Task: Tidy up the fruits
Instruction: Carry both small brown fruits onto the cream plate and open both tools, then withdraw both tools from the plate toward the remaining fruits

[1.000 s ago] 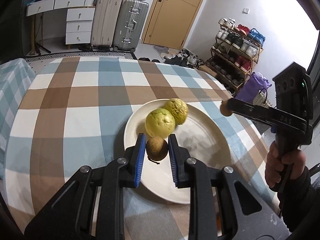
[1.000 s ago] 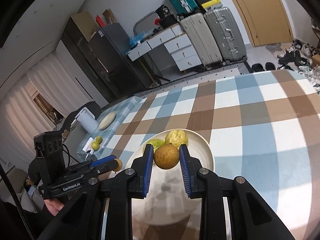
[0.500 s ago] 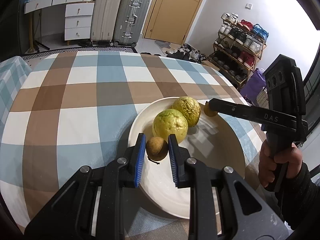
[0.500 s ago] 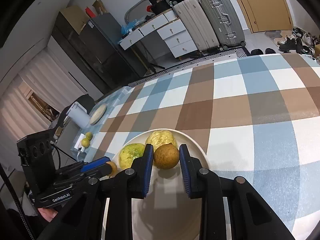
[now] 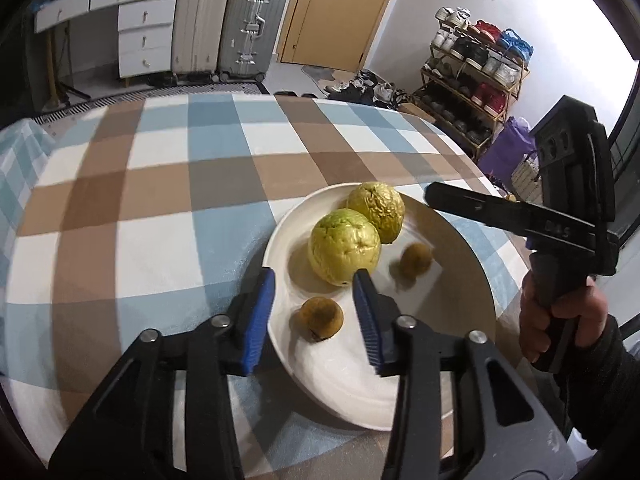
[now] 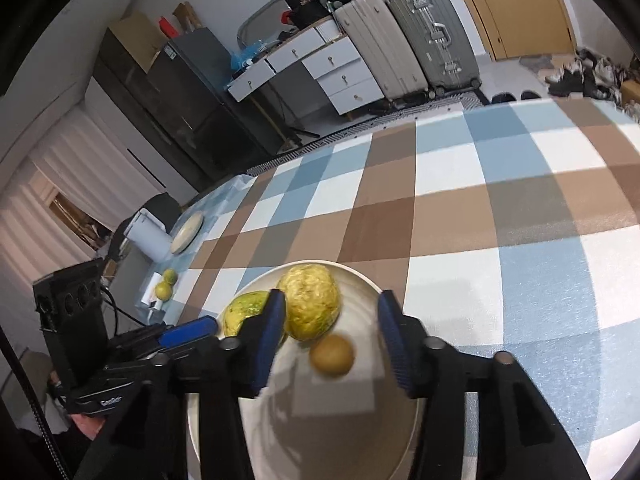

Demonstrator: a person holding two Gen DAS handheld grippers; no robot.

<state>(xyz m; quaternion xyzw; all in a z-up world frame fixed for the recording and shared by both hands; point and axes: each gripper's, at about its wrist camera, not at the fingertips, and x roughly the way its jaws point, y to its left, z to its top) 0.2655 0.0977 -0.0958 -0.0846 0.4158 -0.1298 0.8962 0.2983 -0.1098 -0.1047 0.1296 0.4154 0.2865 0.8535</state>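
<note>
A white plate [image 5: 460, 320] on the checked tablecloth holds two large wrinkled yellow-green fruits [image 5: 344, 246] [image 5: 376, 211] and two small brown fruits. My left gripper [image 5: 316, 312] is open, with one small brown fruit [image 5: 322, 319] lying on the plate between its blue pads. My right gripper [image 6: 332, 340] is open above the plate [image 6: 360, 416]. The other small brown fruit [image 6: 333, 355], blurred, sits between its pads, next to a large yellow fruit [image 6: 314, 306]. The second one [image 6: 242, 312] is partly hidden behind the left pad. The right gripper also shows in the left wrist view [image 5: 434, 191].
The checked tablecloth [image 5: 160, 208] covers the table around the plate. At the far left in the right wrist view stand a white container [image 6: 150, 236], a flat round dish [image 6: 186, 232] and two small green fruits [image 6: 166, 284]. Suitcases, drawers and a shoe rack stand beyond the table.
Both grippers have opened and let go of their small brown fruits, which now lie on the plate. The right gripper's fruit is blurred, still moving.
</note>
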